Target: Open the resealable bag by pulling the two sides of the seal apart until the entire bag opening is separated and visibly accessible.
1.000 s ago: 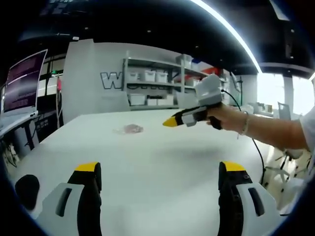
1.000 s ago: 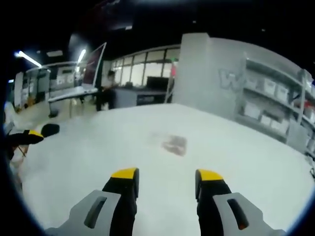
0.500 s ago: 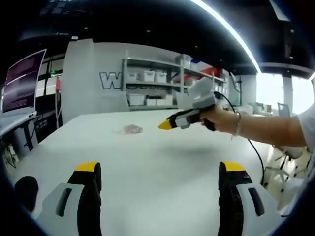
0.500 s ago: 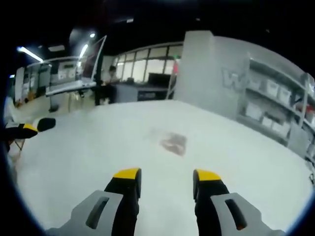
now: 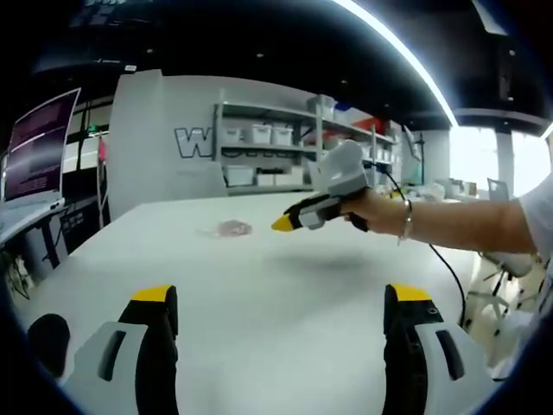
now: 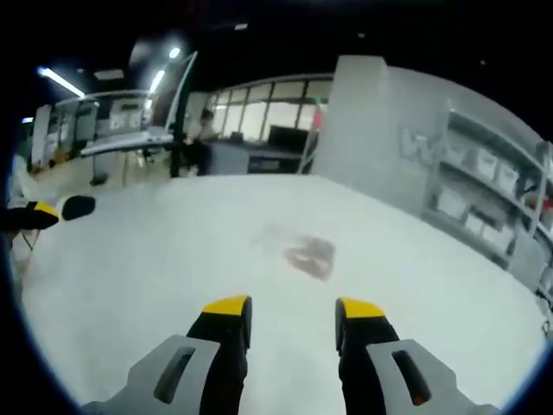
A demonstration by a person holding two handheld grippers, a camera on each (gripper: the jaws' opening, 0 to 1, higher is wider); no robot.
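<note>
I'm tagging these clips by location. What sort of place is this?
Probably a lab or workshop: a big white table, shelves of white storage bins against a lettered wall, and a large screen at the side.

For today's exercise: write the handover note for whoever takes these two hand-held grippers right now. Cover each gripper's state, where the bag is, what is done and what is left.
Left hand-held gripper: open, empty, low over the white table.
Right hand-held gripper: open, empty, above the table, pointed at the resealable bag.
The bag lies flat mid-table, apart from both grippers.
Done: nothing; the bag is ungrasped.
Left: grip each side of the seal and pull them apart along the whole opening.
</note>
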